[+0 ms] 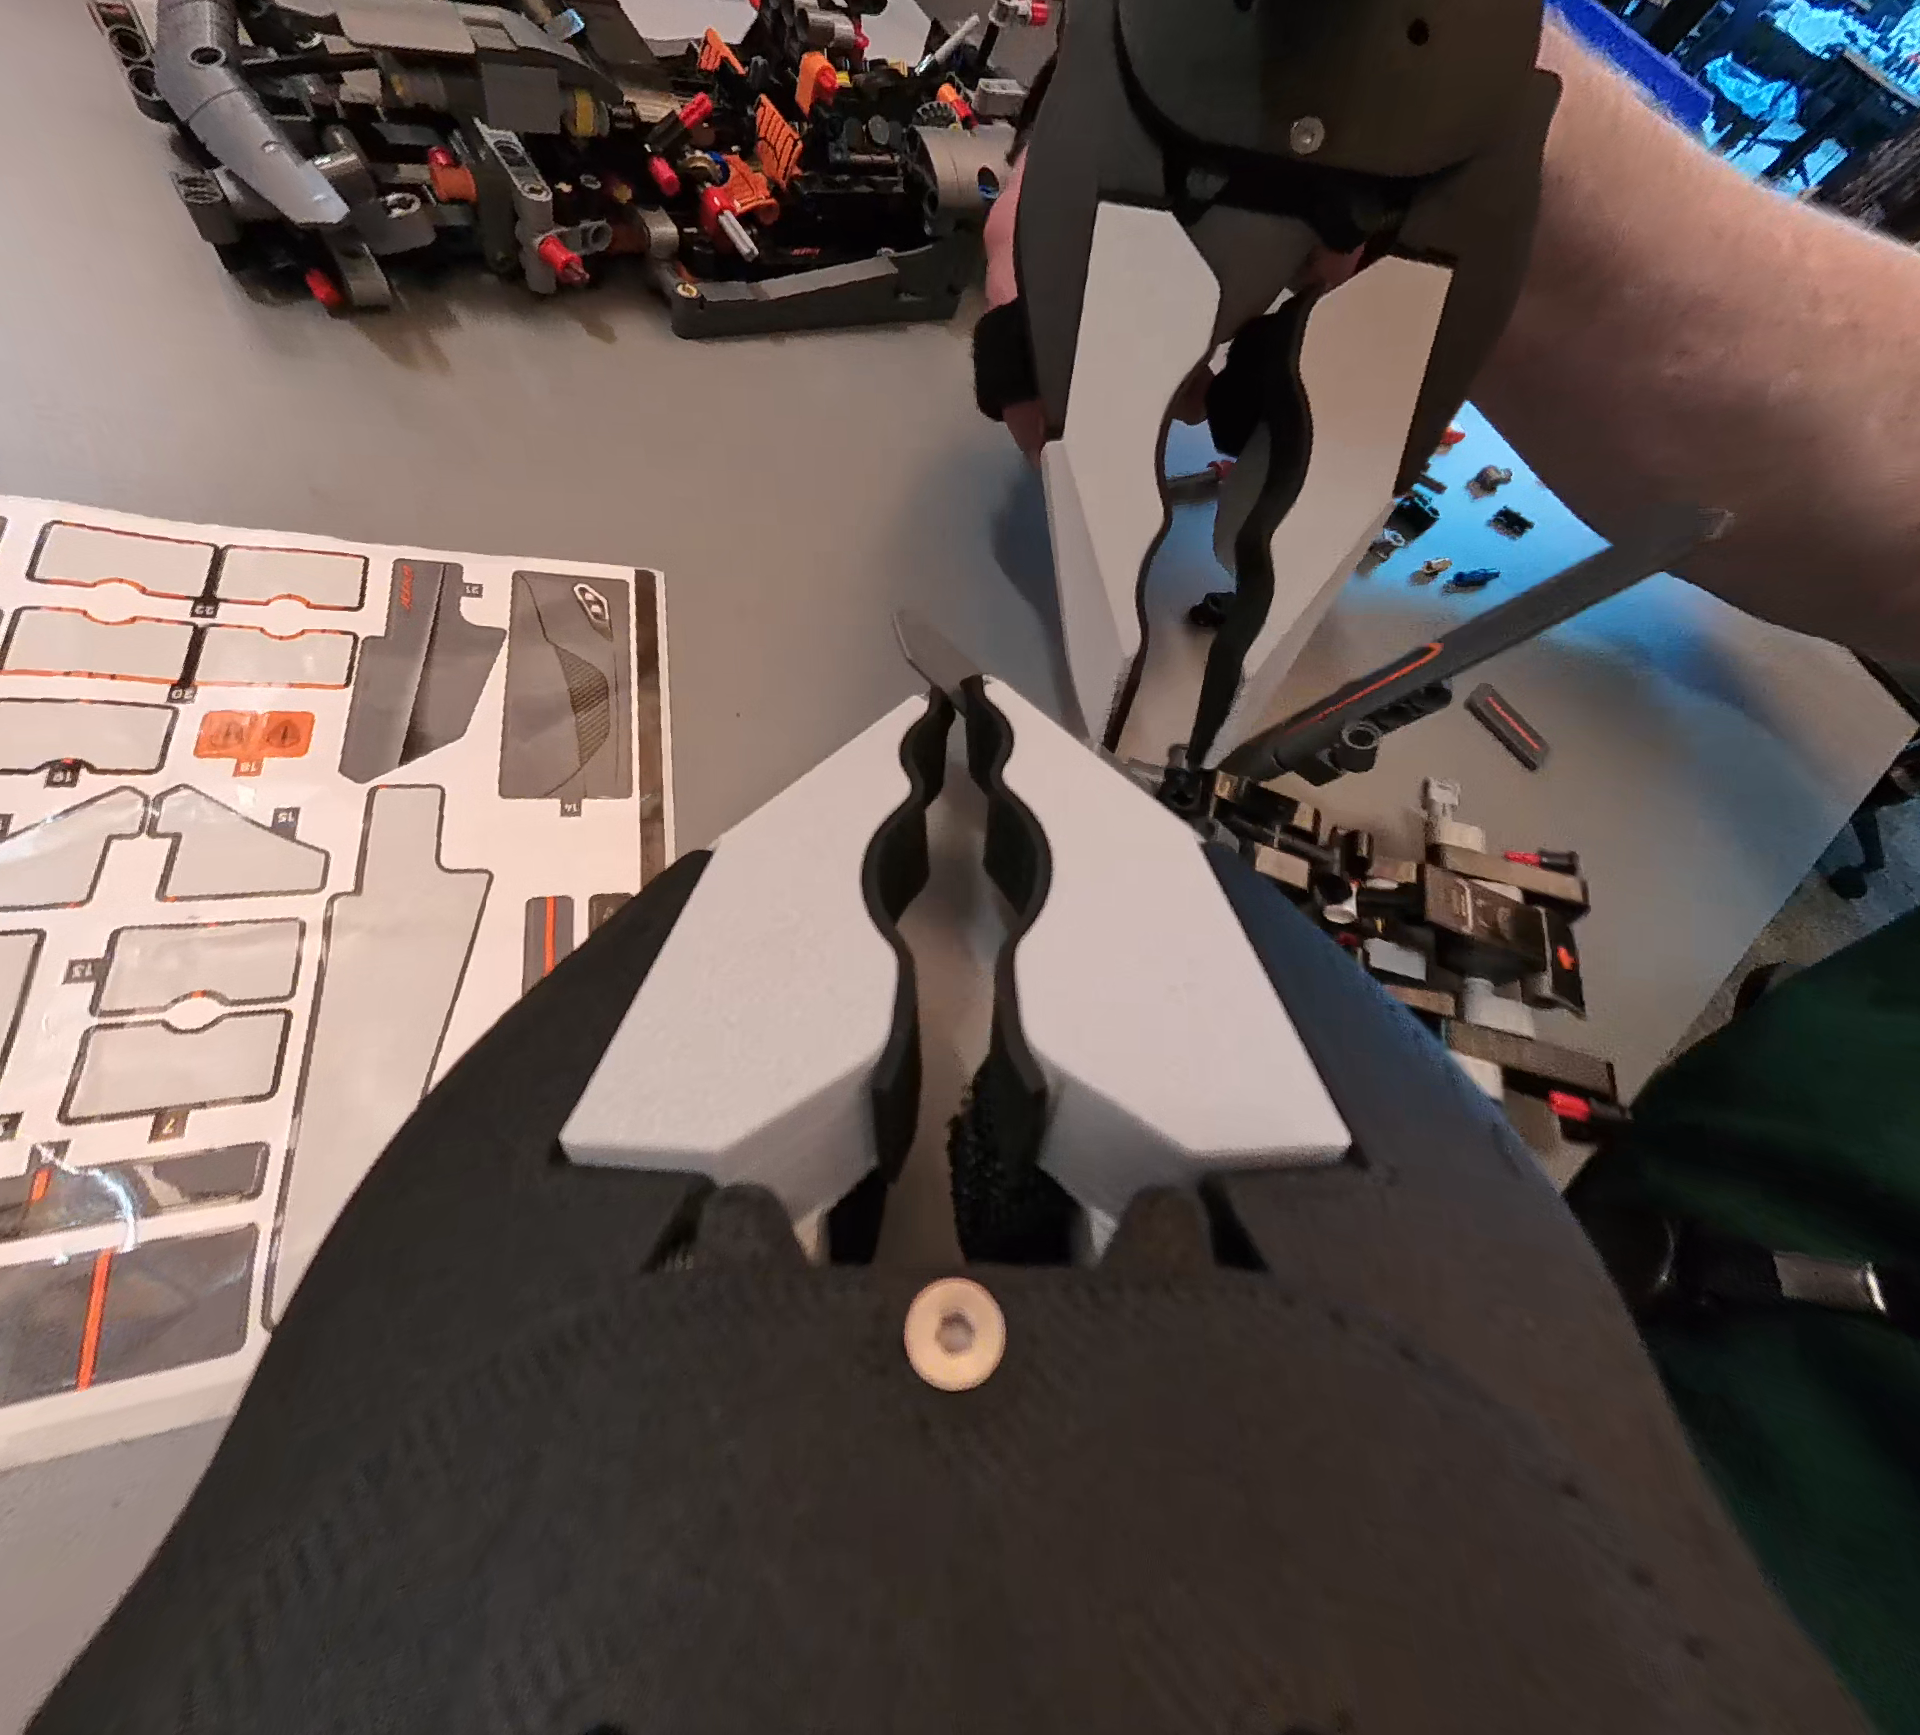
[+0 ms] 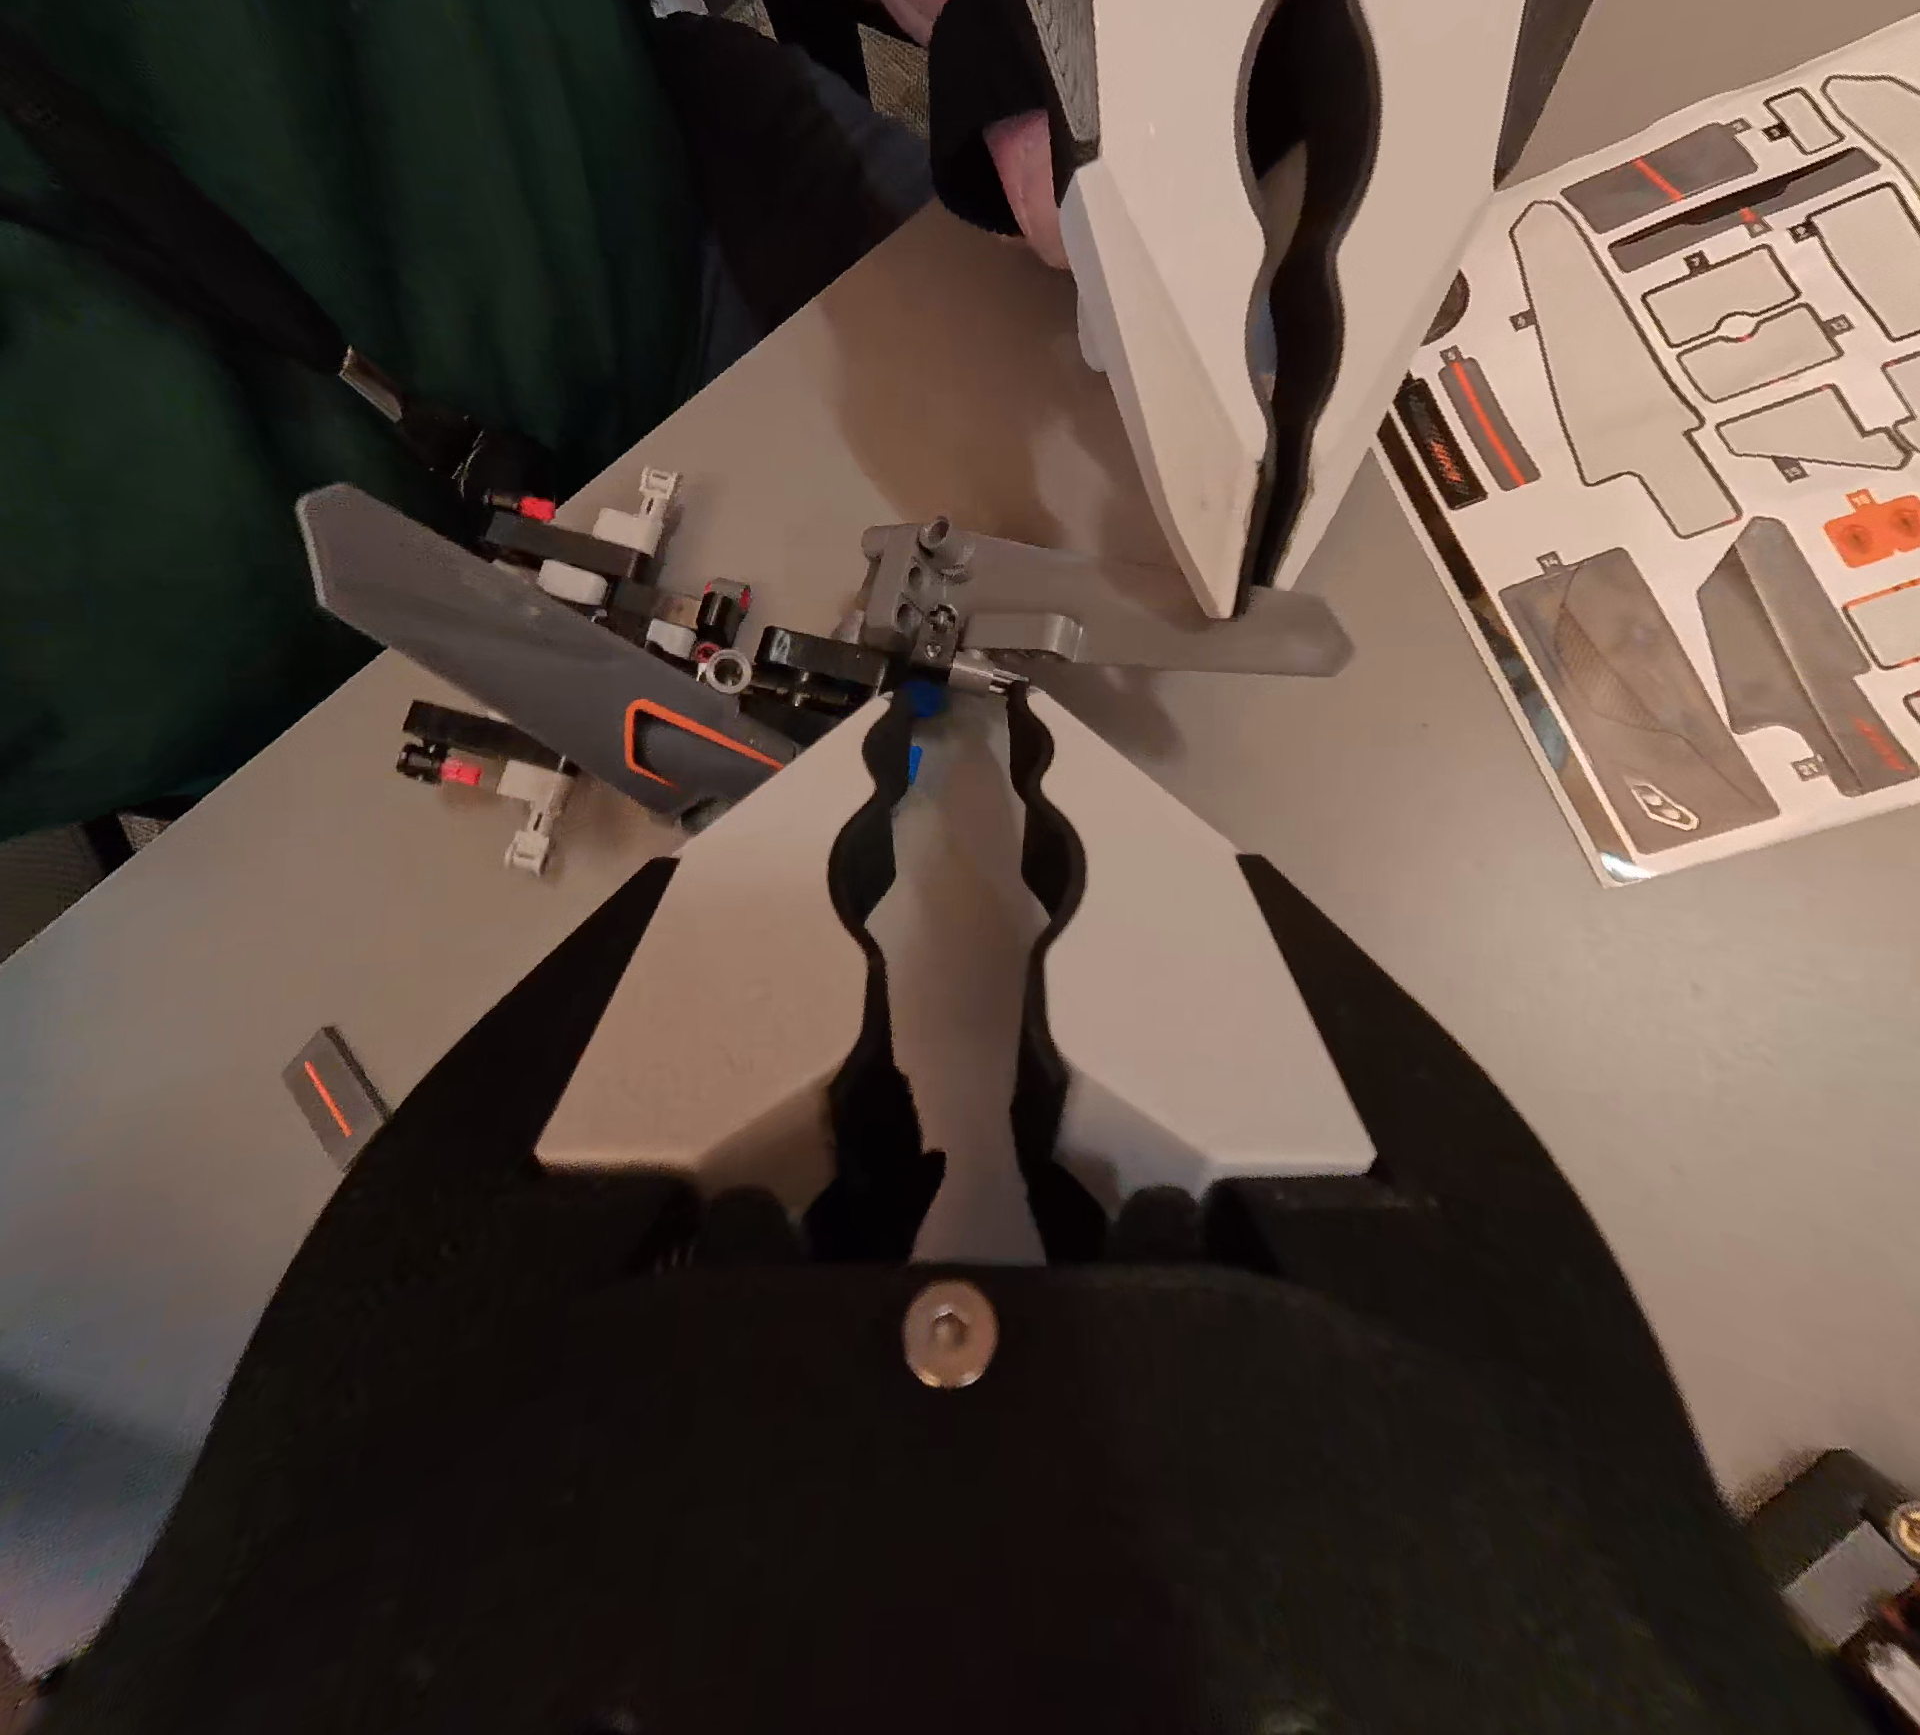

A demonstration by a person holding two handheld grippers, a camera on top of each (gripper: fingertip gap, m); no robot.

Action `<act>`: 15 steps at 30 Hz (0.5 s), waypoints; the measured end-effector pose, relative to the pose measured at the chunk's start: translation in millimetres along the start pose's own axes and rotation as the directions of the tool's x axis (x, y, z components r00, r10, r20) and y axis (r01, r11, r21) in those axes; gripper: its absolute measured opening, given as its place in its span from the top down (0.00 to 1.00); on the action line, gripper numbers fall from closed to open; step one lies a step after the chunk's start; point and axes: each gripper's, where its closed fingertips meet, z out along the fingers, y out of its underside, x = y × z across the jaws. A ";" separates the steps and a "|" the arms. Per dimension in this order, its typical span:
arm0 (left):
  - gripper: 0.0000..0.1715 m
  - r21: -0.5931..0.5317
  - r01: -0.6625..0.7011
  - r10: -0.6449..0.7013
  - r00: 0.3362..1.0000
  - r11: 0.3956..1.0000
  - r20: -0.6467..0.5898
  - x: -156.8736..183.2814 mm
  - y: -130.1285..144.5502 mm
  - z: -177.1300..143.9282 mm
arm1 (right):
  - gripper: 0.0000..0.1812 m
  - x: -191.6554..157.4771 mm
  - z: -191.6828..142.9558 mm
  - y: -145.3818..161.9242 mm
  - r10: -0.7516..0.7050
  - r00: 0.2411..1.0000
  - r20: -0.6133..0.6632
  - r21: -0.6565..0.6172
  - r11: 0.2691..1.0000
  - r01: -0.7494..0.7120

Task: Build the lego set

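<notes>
Grey table [image 2: 1455,1114] carried the small lego subassembly [image 2: 727,636], whose grey panel [image 2: 1143,615] the left gripper [image 2: 1252,579] pinched with jaws pressed together while the right gripper [image 2: 951,703] gripped a blue pin [image 2: 920,698]; only the left wrist view showed the half-built lego car [image 1: 540,127].

Left wrist view rides behind its own white-and-black two-finger gripper [image 1: 956,698], tilted down over the grey surface [image 1: 675,438], close; right wrist view sits behind the opposing white-and-black gripper [image 2: 951,698], facing back toward the first; both share the small grey-and-black brick assembly [image 2: 914,605] [image 1: 1403,906] and the white sticker sheet [image 1: 260,854] [image 2: 1714,490].
</notes>
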 end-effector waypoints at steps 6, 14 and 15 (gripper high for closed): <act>1.00 0.001 -0.009 0.009 1.000 1.000 0.009 1.4 -1.0 2.7 | 0.91 -1.4 5.7 -4.6 -0.008 1.000 -0.019 0.028 1.000 0.009; 1.00 0.000 -0.011 0.011 1.000 1.000 0.017 2.1 -2.8 7.7 | 0.94 2.7 9.7 -8.6 -0.010 0.996 -0.086 0.035 0.999 0.013; 1.00 0.001 -0.010 0.010 1.000 1.000 0.017 2.1 -3.5 8.6 | 0.94 3.4 9.8 -8.8 -0.002 0.995 -0.095 0.038 0.999 0.006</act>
